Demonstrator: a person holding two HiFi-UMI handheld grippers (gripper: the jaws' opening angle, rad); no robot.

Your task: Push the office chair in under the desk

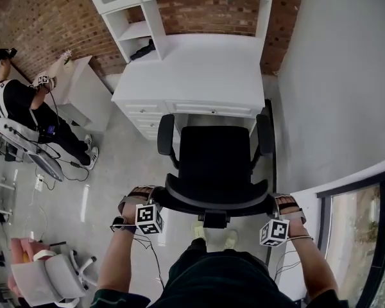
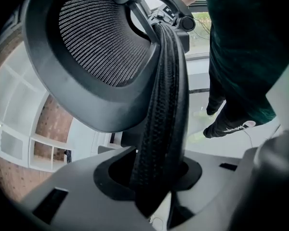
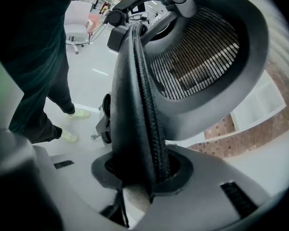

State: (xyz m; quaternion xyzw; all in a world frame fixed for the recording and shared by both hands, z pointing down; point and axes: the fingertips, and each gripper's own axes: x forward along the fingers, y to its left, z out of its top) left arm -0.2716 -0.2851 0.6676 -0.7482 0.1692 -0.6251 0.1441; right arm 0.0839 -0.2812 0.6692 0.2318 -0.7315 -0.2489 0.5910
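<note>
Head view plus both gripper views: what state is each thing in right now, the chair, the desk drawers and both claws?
office chair, upright, facing the desk, seat not yet under it.
desk, standing against the brick wall.
drawers, shut.
left claw, shut on the office chair at its backrest edge.
right claw, shut on the office chair at its backrest edge.
</note>
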